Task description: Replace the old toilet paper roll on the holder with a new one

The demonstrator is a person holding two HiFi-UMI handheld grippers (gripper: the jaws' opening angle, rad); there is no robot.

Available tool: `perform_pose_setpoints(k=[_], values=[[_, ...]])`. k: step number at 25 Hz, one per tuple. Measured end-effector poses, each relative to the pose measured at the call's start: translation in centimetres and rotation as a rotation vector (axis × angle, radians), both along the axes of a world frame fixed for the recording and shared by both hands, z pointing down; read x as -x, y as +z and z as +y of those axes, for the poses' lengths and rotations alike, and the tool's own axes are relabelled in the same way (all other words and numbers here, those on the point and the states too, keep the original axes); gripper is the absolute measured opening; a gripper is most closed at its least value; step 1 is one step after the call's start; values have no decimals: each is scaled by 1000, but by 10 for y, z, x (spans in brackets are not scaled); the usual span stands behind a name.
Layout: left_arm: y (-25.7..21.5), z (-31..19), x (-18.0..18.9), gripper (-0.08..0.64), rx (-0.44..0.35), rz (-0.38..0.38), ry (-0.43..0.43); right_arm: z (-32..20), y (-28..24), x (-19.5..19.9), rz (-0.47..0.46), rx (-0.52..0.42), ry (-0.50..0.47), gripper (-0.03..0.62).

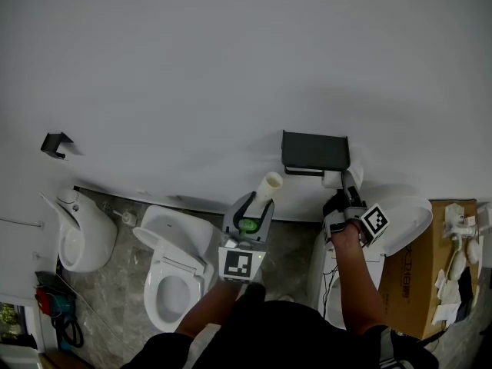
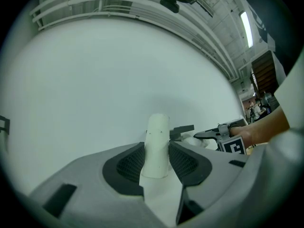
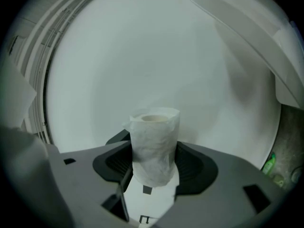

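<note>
My left gripper [image 1: 259, 203] is shut on a bare cream cardboard tube [image 1: 269, 184], which sticks out past the fingertips toward the wall. In the left gripper view the tube [image 2: 156, 144] stands upright between the pads of the left gripper [image 2: 156, 151]. My right gripper [image 1: 343, 184] is shut on a thin roll with crinkled white paper [image 1: 332, 179], just under the dark holder [image 1: 315, 152] on the wall. The right gripper view has that roll [image 3: 153, 148] pressed between the two pads of the right gripper [image 3: 153, 158]. From the left gripper view the holder [image 2: 183, 128] and the right gripper [image 2: 223, 137] appear to the right.
A white toilet with its seat up [image 1: 173, 275] stands below left, another white fixture [image 1: 81, 237] at far left. A black hook [image 1: 55, 144] is on the wall. A raised toilet lid [image 1: 407, 220] and a cardboard box [image 1: 419, 283] sit at right. A green bottle [image 3: 269, 164] stands on the floor.
</note>
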State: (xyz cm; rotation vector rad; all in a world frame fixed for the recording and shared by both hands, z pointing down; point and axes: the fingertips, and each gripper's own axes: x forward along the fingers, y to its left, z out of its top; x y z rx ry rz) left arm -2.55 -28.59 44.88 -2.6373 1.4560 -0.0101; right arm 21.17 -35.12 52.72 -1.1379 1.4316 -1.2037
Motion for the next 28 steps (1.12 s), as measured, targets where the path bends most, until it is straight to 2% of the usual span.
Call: perform_pose_setpoints(k=[5,15,28], values=[[2,-7,21,161,9,2,-14,-7,1,41,-7,5,-60,268],[3,-8,49,161,21,2,-50,-13,-1,86,-14,-9,-103,268],[4,-5,59,161,3,-49,-59,-13,1,91,-60,-52,-92,264]])
